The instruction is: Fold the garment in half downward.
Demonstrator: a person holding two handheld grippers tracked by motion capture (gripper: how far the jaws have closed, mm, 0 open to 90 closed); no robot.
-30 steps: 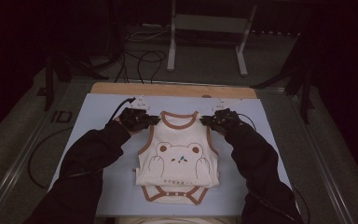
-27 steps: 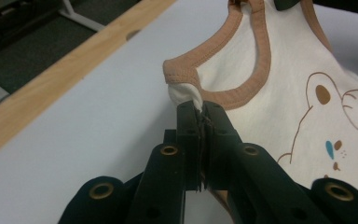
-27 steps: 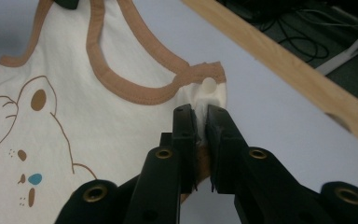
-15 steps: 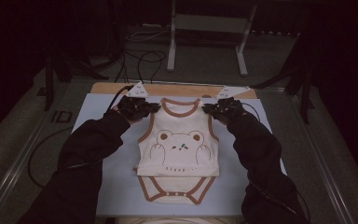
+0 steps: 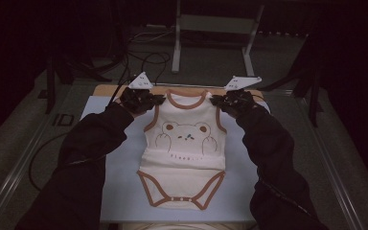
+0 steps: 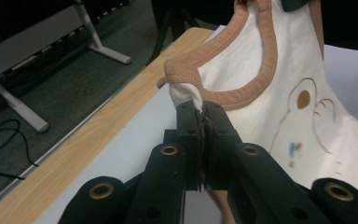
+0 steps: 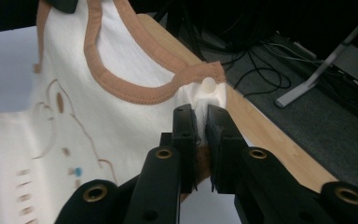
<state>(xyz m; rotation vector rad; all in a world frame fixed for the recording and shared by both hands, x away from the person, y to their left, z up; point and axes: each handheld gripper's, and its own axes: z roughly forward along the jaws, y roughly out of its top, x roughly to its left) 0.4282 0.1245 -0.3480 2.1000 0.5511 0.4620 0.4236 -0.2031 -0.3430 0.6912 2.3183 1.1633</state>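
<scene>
Each hand-held gripper, left [image 5: 154,99] and right [image 5: 216,100], was clamped on one shoulder strap of the cream bodysuit [image 5: 184,146], holding it stretched by its top over the pale worktop [image 5: 124,191] so the garment hung flat.

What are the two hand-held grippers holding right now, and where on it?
Both hold the baby bodysuit: the left hand-held gripper is shut on one shoulder strap's tip, the right hand-held gripper on the other's.
</scene>
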